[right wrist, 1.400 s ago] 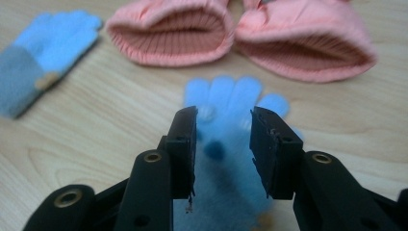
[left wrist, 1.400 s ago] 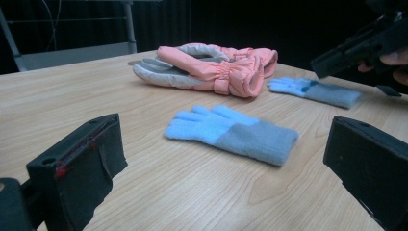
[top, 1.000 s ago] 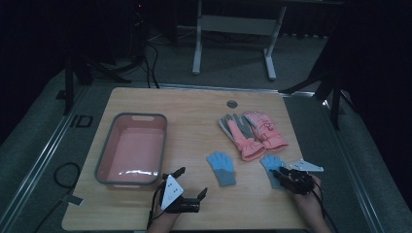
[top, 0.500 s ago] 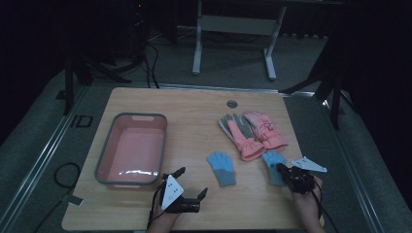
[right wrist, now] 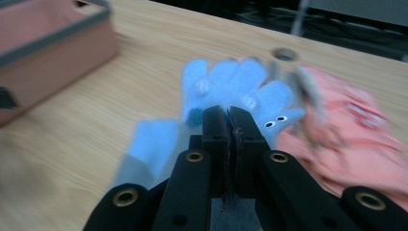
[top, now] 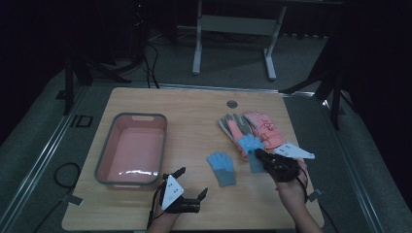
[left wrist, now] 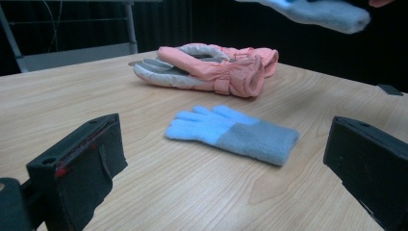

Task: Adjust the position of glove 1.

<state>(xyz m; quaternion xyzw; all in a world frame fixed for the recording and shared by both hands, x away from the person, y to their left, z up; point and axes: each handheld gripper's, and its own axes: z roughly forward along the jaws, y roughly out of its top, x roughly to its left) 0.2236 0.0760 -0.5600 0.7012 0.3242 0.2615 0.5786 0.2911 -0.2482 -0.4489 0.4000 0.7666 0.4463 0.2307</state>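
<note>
A pink tub (top: 132,149) with a grey rim sits empty near the left edge of the wooden table (top: 194,111). A pair of pink and grey winter gloves (top: 250,128) lies stacked toward the right edge. A small round hole (top: 232,104) marks the far edge.

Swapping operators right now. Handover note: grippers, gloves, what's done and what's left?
Right gripper: shut on one blue glove, pinched between its jaws and lifted off the table, near the pink ski gloves.
Left gripper: open, empty, low at the near edge beside the pink bin.
Second blue glove: flat on the table between the two grippers.
Done: one glove picked up. The bin has nothing in it.
Left: probably drop the held glove in the bin, then fetch the second; the ski gloves may follow.
</note>
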